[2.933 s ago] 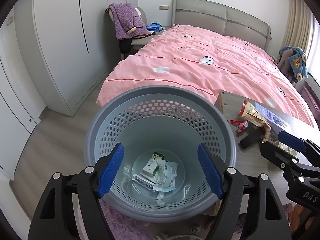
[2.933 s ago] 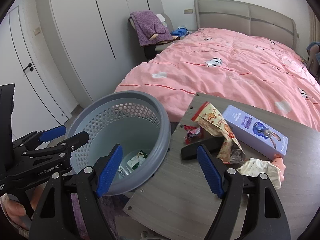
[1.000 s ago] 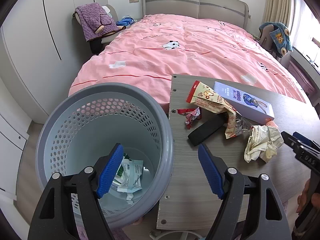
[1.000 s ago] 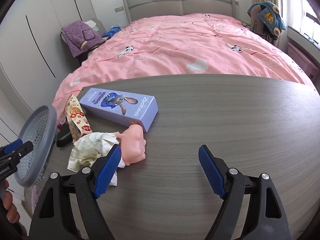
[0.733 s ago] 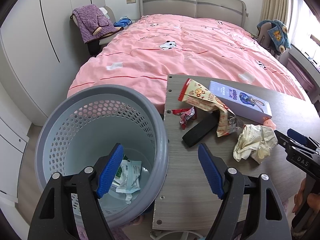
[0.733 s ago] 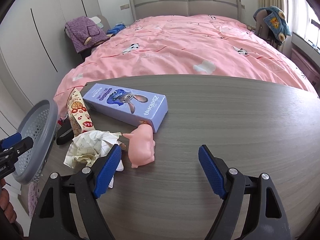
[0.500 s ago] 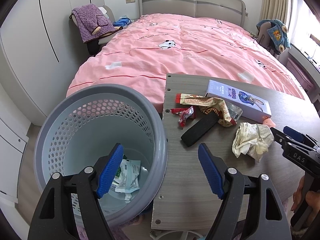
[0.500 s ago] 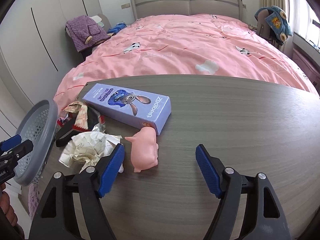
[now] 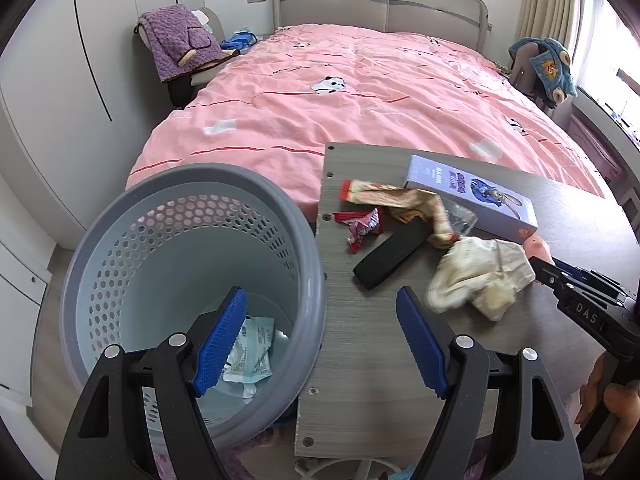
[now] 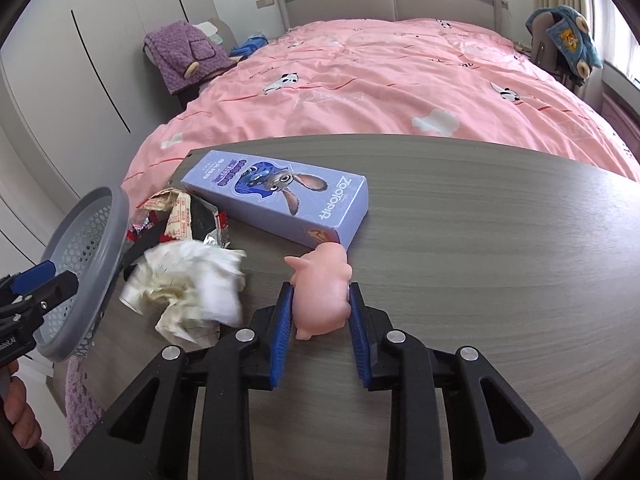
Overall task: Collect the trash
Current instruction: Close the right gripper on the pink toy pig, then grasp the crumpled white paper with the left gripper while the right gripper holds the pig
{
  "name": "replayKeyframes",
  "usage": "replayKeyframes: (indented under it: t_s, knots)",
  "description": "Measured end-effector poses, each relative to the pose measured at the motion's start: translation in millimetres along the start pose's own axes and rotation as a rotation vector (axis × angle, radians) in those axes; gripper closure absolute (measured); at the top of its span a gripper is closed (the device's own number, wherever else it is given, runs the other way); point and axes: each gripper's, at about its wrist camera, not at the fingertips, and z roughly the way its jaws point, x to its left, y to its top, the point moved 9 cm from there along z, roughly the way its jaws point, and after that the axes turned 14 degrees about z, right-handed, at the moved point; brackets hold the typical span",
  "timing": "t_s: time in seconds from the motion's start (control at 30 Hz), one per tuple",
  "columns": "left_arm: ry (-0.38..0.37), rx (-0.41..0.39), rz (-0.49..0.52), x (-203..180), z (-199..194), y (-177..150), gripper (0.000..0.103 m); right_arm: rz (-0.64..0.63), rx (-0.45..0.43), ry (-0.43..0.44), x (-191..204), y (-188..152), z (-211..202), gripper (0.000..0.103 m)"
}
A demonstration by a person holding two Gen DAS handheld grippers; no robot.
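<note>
Trash basket [image 9: 192, 264] waits under my wide-open left claw [image 9: 320, 340]; my right claw [image 10: 320, 312] pinches the soft pink pig [image 10: 320, 292], which may squirt free.

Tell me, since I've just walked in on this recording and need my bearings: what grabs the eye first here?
The right gripper is shut on a small pink pig toy on the grey table, just in front of a purple Zootopia box. Left of it lies crumpled paper among snack wrappers. The open left gripper hovers by the grey basket at the table's edge.
</note>
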Motion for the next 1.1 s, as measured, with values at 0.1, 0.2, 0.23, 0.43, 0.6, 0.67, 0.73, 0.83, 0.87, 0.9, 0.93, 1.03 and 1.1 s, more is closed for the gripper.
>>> replayKeyframes:
  t_s: [0.1, 0.2, 0.23, 0.43, 0.6, 0.67, 0.73, 0.83, 0.87, 0.9, 0.93, 1.03, 1.1]
  knots:
    - [-0.010, 0.000, 0.004, -3, 1, 1, 0.029, 0.016, -0.005, 0.003, -4, 1, -4, 0.076]
    - [-0.024, 0.001, 0.011, -8, 2, 2, 0.029, 0.029, -0.014, 0.004, -9, 2, -10, 0.076]
    - [-0.029, 0.000, 0.013, -10, 3, 3, 0.029, 0.034, -0.019, 0.004, -11, 3, -14, 0.076]
    - [-0.094, 0.006, 0.036, -34, 7, 11, 0.029, 0.044, -0.037, 0.016, -16, 4, -26, 0.076]
    - [-0.154, 0.005, 0.078, -67, 11, 22, 0.029, 0.056, -0.053, 0.027, -22, 5, -35, 0.076]
    - [-0.180, 0.012, 0.094, -79, 12, 23, 0.029, 0.065, -0.058, 0.034, -25, 5, -38, 0.076]
    - [-0.204, 0.020, 0.110, -93, 14, 24, 0.029, 0.073, -0.064, 0.039, -29, 5, -41, 0.076]
    - [-0.217, 0.028, 0.133, -107, 15, 25, 0.029, 0.089, -0.068, 0.046, -36, 4, -44, 0.076]
    - [-0.219, 0.031, 0.140, -112, 17, 25, 0.029, 0.093, -0.069, 0.048, -37, 4, -45, 0.076]
    - [-0.225, 0.033, 0.146, -117, 18, 25, 0.029, 0.096, -0.069, 0.050, -38, 4, -45, 0.076]
    - [-0.230, 0.033, 0.150, -120, 18, 25, 0.029, 0.101, -0.071, 0.053, -41, 4, -46, 0.076]
    - [-0.223, 0.033, 0.169, -130, 23, 24, 0.027, 0.110, -0.074, 0.058, -46, 4, -49, 0.076]
    - [-0.207, 0.036, 0.173, -132, 28, 25, 0.027, 0.116, -0.077, 0.060, -50, 3, -51, 0.076]
